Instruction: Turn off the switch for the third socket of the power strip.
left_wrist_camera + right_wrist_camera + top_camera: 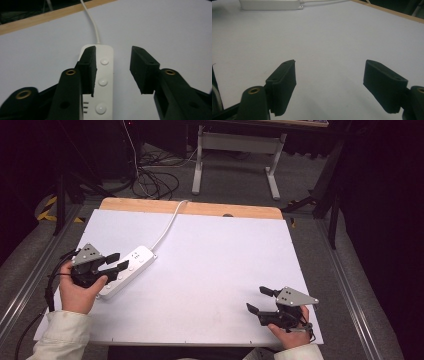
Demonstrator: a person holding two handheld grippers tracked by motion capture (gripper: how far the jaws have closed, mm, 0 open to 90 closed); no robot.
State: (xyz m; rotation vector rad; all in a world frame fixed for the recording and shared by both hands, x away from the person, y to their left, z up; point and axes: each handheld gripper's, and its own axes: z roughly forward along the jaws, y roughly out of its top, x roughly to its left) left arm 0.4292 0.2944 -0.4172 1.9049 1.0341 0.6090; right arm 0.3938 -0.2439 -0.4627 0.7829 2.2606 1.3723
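A white power strip (126, 269) lies slanted on the left of the white table, its white cable (168, 226) running off the far edge. My left gripper (116, 261) hovers open over the strip's near half. In the left gripper view its jaws straddle the power strip (103, 75): one jaw covers the strip's left edge, the other stands off to the right over bare table, and a row of round buttons shows between them. My right gripper (259, 299) rests open near the front right corner with nothing between its jaws; the power strip (270, 4) lies far off in the right gripper view.
The white table top (215, 260) has a wooden strip (200, 209) along its far edge. Beyond it are a desk frame (235, 150) and loose cables (150, 180) on the grey floor. Metal rails run along both sides of the table.
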